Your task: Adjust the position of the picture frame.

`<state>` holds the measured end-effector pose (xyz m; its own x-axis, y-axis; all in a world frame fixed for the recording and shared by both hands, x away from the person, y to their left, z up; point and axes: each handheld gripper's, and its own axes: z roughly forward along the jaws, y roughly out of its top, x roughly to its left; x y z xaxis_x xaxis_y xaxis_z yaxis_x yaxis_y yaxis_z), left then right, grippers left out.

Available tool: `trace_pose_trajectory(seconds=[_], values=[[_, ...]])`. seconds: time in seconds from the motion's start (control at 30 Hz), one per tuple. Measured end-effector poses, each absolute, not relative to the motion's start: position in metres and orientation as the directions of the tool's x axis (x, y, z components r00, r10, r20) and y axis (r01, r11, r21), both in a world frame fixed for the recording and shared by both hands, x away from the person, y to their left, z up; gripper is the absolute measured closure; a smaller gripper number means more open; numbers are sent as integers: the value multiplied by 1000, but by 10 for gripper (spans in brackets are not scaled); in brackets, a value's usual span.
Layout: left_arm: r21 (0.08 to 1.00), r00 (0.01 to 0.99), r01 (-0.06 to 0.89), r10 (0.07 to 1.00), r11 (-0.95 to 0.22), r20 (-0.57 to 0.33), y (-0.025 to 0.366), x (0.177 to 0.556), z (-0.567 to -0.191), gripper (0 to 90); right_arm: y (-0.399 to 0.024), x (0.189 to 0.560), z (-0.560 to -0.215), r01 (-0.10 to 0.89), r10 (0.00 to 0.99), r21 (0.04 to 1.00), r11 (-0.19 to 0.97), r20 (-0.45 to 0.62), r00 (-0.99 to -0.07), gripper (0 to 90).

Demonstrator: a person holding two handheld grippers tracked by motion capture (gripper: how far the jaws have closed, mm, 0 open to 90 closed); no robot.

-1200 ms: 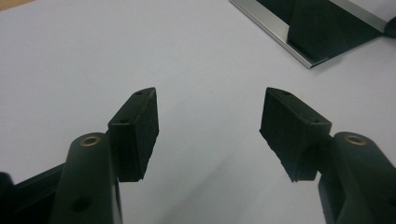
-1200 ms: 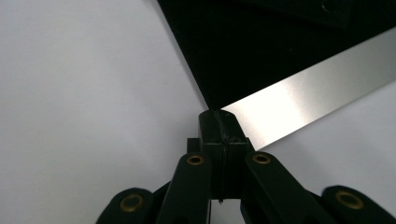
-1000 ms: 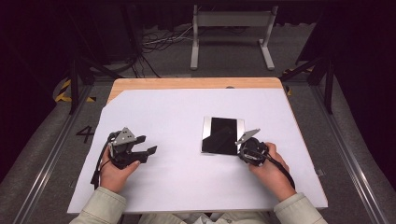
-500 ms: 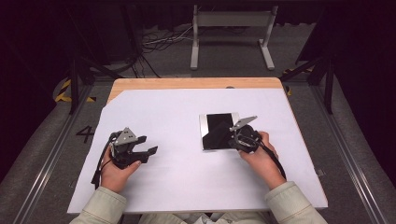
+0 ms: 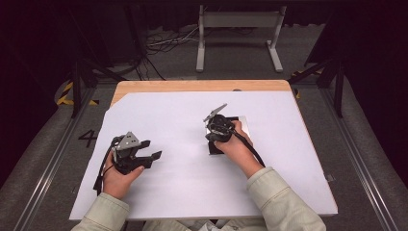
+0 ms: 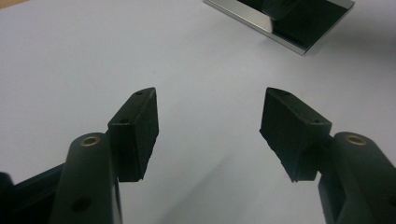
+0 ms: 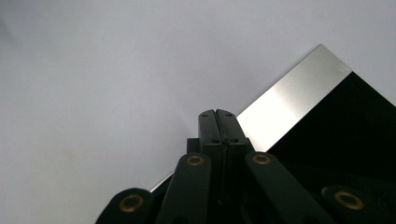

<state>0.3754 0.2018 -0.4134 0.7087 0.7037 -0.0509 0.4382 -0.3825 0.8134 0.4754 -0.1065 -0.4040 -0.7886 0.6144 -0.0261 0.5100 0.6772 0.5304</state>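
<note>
A black plate (image 5: pixel 226 139) with silver edge lies on a white sheet (image 5: pixel 183 183).

The high view looks forward and down over the whole tabletop (image 5: pixel 192 192); both tongs cameras sit close above it (very close), sharing the dark plate (image 6: pixel 299 23).

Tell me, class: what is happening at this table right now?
A person works at a white-covered table with a hand-held gripper in each hand. The right hand-held gripper, jaws shut, is over the edge of a flat black plate with a shiny silver border. The left hand-held gripper rests apart, jaws open with nothing between them.
</note>
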Motion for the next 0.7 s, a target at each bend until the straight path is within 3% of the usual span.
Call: trace_pose_trajectory(seconds=[0.7], values=[[807,707,445,705,-388,-51,201,376,-415,371,-101,480,-411,522,589,420,743,-39,-807,900]])
